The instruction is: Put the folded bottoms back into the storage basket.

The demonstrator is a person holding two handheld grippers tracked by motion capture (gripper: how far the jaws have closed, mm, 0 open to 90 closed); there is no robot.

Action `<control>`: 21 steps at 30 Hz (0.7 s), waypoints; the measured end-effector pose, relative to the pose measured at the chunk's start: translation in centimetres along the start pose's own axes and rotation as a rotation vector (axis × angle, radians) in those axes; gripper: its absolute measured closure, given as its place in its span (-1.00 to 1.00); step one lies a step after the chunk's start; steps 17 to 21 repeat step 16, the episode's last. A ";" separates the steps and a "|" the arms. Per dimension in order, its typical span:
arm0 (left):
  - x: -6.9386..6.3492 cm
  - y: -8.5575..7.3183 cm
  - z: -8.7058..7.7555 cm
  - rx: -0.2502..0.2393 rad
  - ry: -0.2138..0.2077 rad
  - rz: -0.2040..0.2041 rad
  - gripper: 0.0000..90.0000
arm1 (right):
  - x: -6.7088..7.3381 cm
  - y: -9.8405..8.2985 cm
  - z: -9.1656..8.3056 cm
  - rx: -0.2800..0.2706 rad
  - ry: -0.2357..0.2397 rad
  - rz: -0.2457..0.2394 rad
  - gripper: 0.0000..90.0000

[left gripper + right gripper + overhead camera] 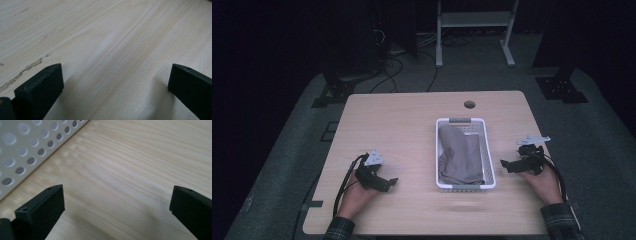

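Lying in basket (pixel 488 165): grey cloth (pixel 460 155) | between both grippers' spread jaws

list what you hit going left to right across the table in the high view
left tool in the person's left hand → white perforated basket with the grey cloth inside it → right tool in the right hand, all on the wooden table

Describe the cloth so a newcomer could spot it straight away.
Start at the light wooden table and find the white perforated basket right of its middle, just below the round hole in the tabletop. The cloth lies crumpled inside that basket: a grey-brown fabric, the one soft, dark thing among pale hard surfaces.
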State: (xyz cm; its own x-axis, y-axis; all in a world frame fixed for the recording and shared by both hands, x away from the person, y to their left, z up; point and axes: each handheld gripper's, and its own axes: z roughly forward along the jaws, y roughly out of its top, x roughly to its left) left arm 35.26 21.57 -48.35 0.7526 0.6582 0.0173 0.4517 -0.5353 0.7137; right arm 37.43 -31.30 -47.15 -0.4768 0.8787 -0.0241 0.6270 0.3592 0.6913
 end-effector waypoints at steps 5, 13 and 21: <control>0.0 0.0 0.0 0.000 0.000 0.000 -1.00 | 0.0 -0.5 0.8 0.017 0.001 0.001 -1.00; 0.0 0.0 0.0 0.000 -0.001 0.001 -1.00 | 0.0 -1.0 1.2 -0.020 0.030 0.017 -1.00; 0.0 0.0 0.0 0.000 -0.001 0.000 -1.00 | 0.0 -1.1 1.2 -0.027 0.020 0.027 -1.00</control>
